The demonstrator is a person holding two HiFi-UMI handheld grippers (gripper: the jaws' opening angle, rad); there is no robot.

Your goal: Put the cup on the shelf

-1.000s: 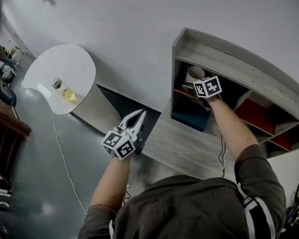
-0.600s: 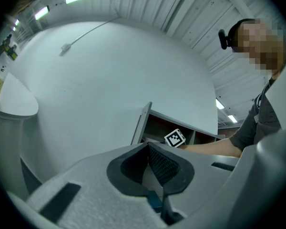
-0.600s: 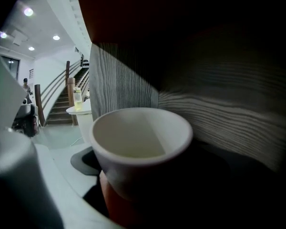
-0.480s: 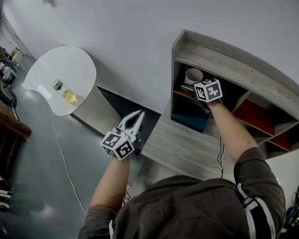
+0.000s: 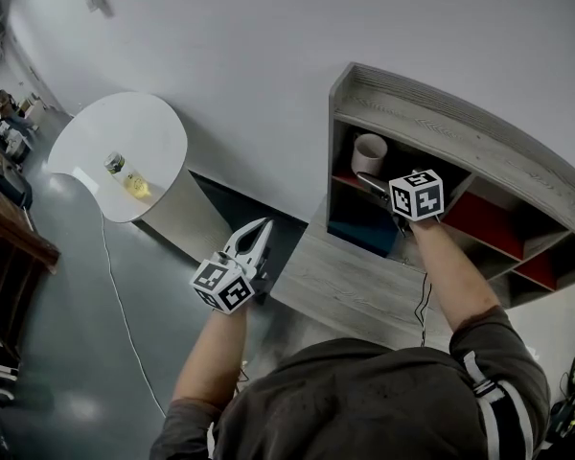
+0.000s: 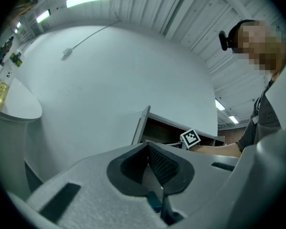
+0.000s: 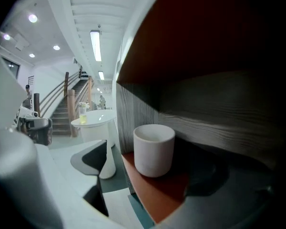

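- The white cup [image 7: 154, 149] stands on the red board [image 7: 155, 194] in the top left box of the shelf [image 5: 441, 127].
- The right gripper [image 5: 379, 185] is spread wide, not touching the cup.
- The left gripper [image 5: 262, 228] is pressed together, empty.

Olive shirt [image 5: 364, 405], striped sleeve [image 5: 483, 389]; left tongs [image 5: 255, 236] and right tongs [image 5: 368, 181] carry marker cubes [image 5: 220, 286].
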